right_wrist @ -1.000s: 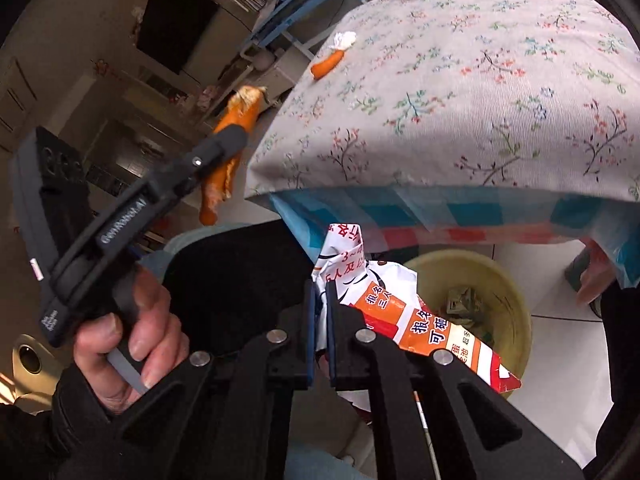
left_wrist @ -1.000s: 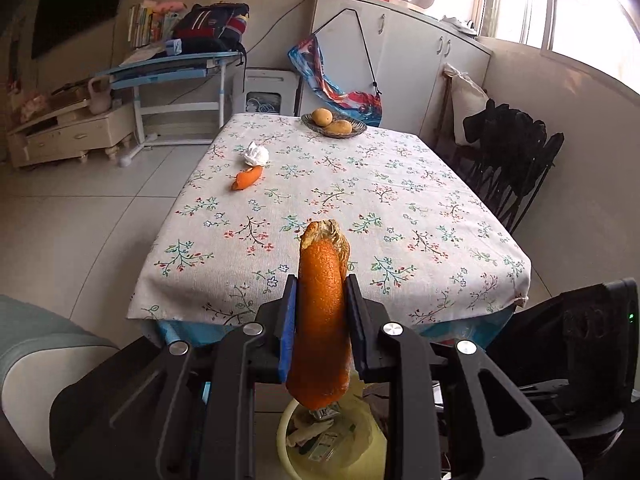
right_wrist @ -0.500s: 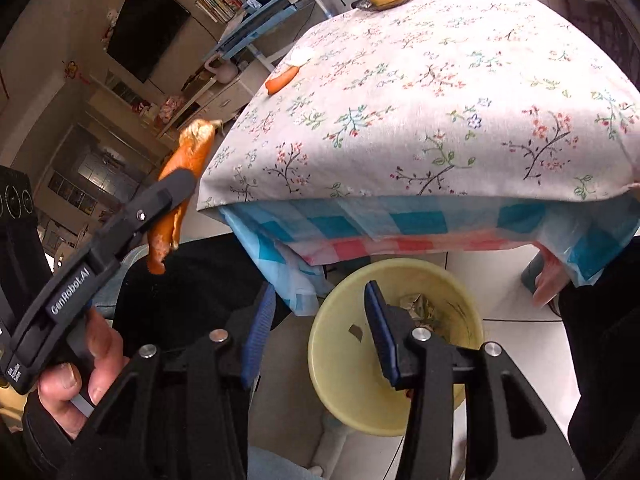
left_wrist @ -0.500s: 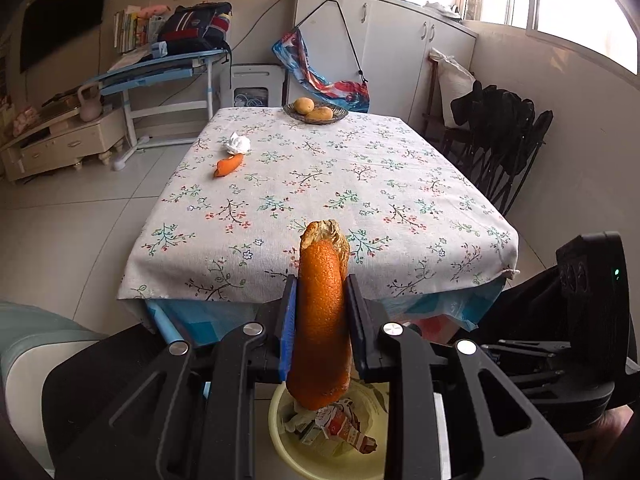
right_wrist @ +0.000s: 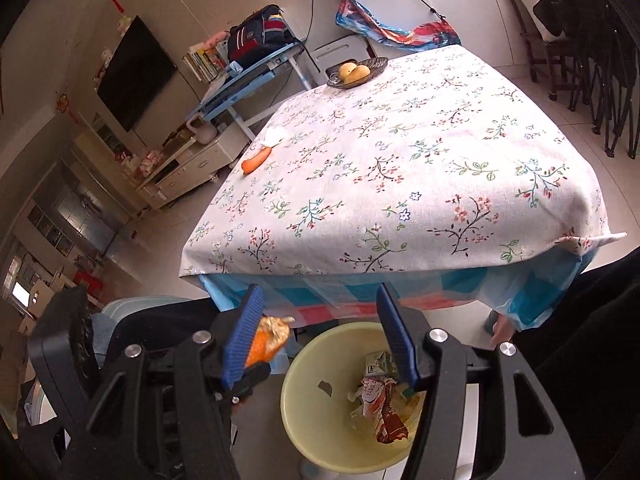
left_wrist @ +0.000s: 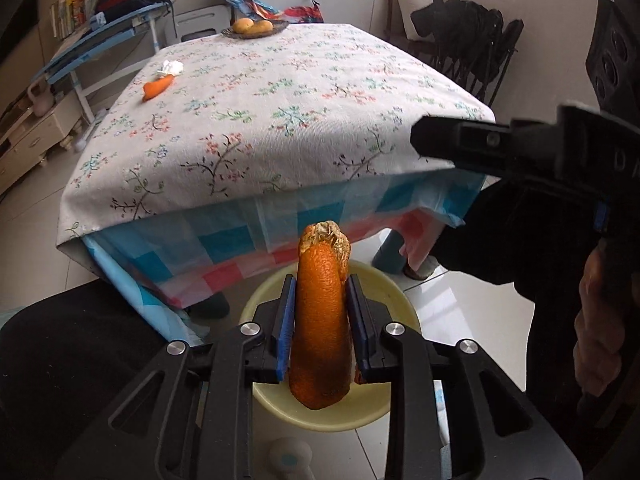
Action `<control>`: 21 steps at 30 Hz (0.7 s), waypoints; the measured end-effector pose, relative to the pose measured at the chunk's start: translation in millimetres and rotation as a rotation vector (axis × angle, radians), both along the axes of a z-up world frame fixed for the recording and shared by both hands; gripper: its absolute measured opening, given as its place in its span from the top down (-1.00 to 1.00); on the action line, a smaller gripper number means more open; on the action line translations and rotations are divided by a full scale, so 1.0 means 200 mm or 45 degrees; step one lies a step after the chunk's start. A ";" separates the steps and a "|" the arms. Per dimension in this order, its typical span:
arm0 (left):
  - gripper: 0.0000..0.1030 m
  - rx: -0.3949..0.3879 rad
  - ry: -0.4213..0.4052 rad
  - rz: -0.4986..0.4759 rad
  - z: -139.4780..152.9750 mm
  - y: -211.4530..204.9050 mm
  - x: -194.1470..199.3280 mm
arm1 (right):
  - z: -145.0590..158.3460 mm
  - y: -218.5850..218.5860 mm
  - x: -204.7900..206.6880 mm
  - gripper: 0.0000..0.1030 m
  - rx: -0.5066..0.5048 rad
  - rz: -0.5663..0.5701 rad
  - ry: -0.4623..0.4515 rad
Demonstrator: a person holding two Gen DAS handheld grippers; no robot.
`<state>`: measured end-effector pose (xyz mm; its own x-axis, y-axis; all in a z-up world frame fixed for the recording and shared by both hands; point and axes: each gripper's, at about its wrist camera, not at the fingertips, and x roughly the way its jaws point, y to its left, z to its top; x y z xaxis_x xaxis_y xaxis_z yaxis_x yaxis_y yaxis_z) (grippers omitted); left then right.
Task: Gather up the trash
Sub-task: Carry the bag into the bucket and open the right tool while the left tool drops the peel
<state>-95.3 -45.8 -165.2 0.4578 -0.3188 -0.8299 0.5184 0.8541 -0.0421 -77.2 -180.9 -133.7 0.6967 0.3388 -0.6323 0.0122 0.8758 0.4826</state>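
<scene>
My left gripper (left_wrist: 320,300) is shut on a long orange peel (left_wrist: 320,320) and holds it upright over the yellow trash bin (left_wrist: 384,284) on the floor. The peel's tip also shows in the right wrist view (right_wrist: 268,340). My right gripper (right_wrist: 320,332) is open and empty above the bin (right_wrist: 304,376), which holds a crumpled snack wrapper (right_wrist: 384,412) and a small carton (right_wrist: 378,362). On the table lie another orange peel (right_wrist: 256,160) (left_wrist: 157,87) and a white tissue wad (right_wrist: 274,135) (left_wrist: 171,67).
The table has a floral cloth (right_wrist: 400,168) over a checked plastic sheet (left_wrist: 280,232). A dish of fruit (right_wrist: 356,72) stands at its far edge. Dark folding chairs (left_wrist: 472,44) stand at the right; a desk (right_wrist: 248,76) stands behind the table.
My right gripper opened and dropped the snack wrapper into the bin. My left gripper has come down over the bin with the peel still held.
</scene>
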 end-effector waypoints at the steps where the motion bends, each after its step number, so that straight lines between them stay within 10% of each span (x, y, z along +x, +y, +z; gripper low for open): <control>1: 0.37 0.012 0.004 -0.005 -0.01 0.00 0.00 | 0.00 -0.01 0.00 -0.12 0.000 -0.007 -0.002; 5: -0.02 0.012 -0.024 0.018 0.00 0.01 -0.01 | 0.00 -0.01 -0.01 -0.12 0.000 -0.025 -0.006; 21: -0.21 -0.009 -0.117 0.147 0.06 0.08 0.02 | -0.01 -0.01 -0.02 -0.14 -0.029 -0.031 0.004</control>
